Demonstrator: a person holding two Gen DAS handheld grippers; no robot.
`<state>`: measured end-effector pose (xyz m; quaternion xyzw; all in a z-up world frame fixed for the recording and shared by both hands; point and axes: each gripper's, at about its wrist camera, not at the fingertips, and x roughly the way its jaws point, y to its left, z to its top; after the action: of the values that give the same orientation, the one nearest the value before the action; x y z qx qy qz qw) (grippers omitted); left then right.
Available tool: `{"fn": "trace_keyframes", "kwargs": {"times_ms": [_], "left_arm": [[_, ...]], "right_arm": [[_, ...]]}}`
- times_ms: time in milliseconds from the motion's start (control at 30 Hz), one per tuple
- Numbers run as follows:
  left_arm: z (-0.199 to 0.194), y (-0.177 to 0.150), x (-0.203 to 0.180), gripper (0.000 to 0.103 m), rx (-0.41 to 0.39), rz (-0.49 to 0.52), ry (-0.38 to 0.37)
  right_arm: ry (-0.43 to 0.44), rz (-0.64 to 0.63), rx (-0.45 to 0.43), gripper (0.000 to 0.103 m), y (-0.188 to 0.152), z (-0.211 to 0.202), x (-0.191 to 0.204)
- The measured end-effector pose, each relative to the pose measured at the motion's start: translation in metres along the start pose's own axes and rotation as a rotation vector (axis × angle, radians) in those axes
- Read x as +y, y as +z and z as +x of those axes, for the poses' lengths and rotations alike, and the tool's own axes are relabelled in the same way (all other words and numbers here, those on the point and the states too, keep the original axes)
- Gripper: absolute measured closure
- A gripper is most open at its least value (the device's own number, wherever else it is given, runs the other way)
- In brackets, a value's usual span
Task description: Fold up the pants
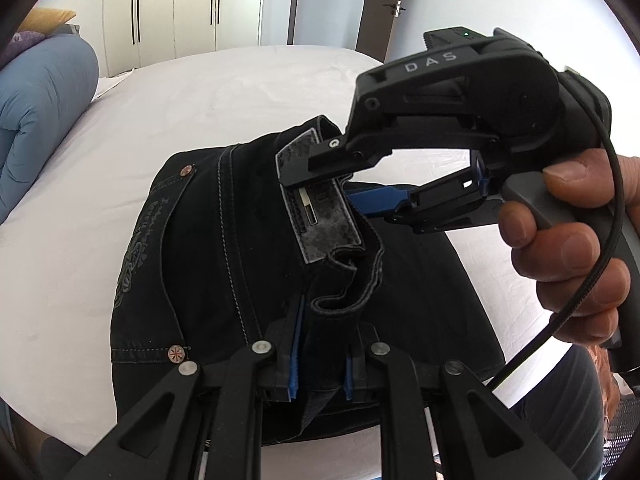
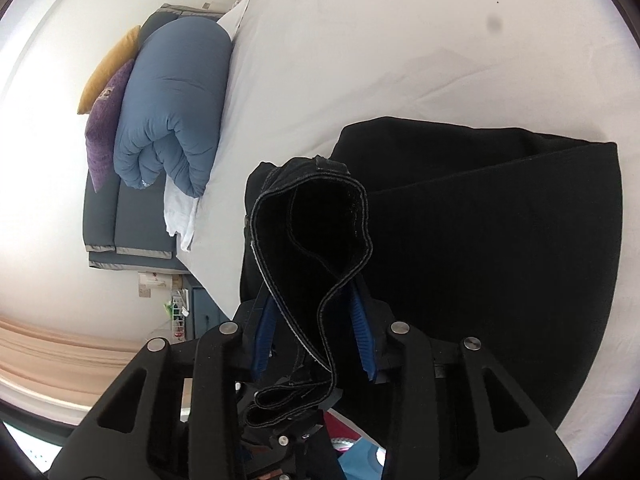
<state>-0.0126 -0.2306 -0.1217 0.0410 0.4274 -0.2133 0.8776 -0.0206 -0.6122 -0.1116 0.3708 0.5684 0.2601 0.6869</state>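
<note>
Black jeans (image 1: pixel 224 264) lie folded on the white bed (image 1: pixel 168 92), back pocket and grey waist label up. My left gripper (image 1: pixel 320 364) is shut on the waistband near its lower end. My right gripper (image 1: pixel 340 188) shows from the side in the left wrist view, shut on the waistband at the label. In the right wrist view my right gripper (image 2: pixel 316 332) pinches the looped waistband (image 2: pixel 320 216), lifted off the folded jeans (image 2: pixel 480 240).
A rolled blue duvet (image 2: pixel 172 112) with purple and yellow cushions lies at the head of the bed; it also shows in the left wrist view (image 1: pixel 36 112). White wardrobes (image 1: pixel 180 4) and a door stand beyond the bed. White sheet surrounds the jeans.
</note>
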Motion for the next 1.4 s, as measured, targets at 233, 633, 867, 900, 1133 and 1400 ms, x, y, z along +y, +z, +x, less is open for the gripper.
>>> {"fn": "trace_keyframes", "kwargs": {"times_ms": [233, 633, 867, 900, 1133, 1400], "left_arm": [[-0.002, 0.002, -0.01, 0.087, -0.006, 0.023, -0.009], [0.0, -0.001, -0.077, 0.087, 0.014, 0.186, -0.104], [0.011, -0.008, -0.09, 0.087, 0.058, 0.22, -0.102], [0.012, -0.008, -0.09, 0.087, 0.059, 0.225, -0.1], [0.018, -0.004, -0.094, 0.087, 0.062, 0.251, -0.1], [0.039, -0.023, -0.097, 0.081, 0.081, 0.29, -0.095]], "right_arm": [[-0.031, -0.042, -0.037, 0.087, 0.001, -0.006, -0.006], [-0.079, -0.013, -0.204, 0.095, -0.027, -0.082, -0.059], [-0.08, 0.042, -0.214, 0.095, -0.036, -0.09, -0.098], [-0.076, 0.048, -0.219, 0.094, -0.037, -0.091, -0.102], [-0.077, 0.059, -0.234, 0.095, -0.044, -0.097, -0.114], [-0.095, 0.134, -0.223, 0.091, -0.052, -0.089, -0.149]]}}
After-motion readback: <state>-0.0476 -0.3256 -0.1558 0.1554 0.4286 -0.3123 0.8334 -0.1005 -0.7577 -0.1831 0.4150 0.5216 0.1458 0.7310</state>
